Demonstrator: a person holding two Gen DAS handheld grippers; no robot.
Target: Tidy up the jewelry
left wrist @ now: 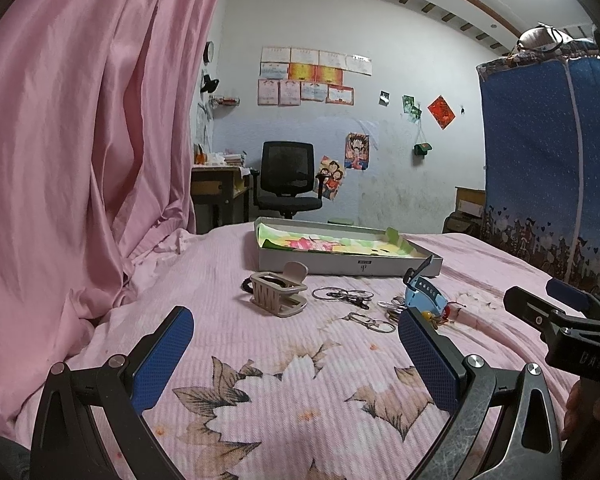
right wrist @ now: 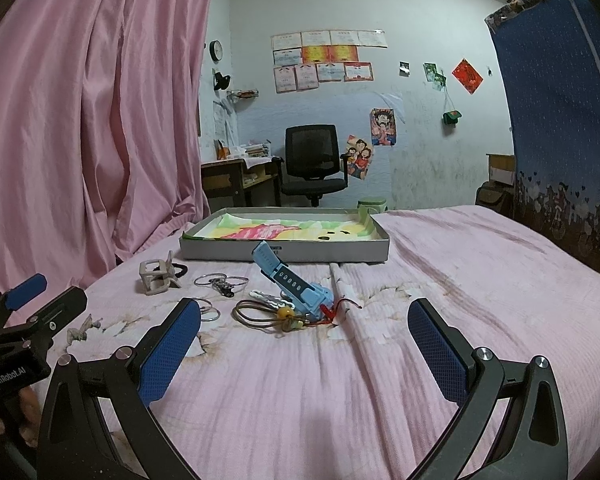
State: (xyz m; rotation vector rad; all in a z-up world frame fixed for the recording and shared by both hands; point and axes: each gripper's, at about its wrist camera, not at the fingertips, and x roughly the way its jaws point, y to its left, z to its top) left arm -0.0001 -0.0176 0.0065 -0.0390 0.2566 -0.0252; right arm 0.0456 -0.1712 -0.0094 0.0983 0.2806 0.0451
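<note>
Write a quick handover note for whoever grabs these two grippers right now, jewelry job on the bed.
Left gripper: open, empty, above the bedspread.
Right gripper: open, empty, facing the pile.
On the bed, in front of the tray: hair claw, silver rings, blue watch, beaded cord.
Done: nothing in the tray, only its colourful liner.
Left: move every piece into the tray.
</note>
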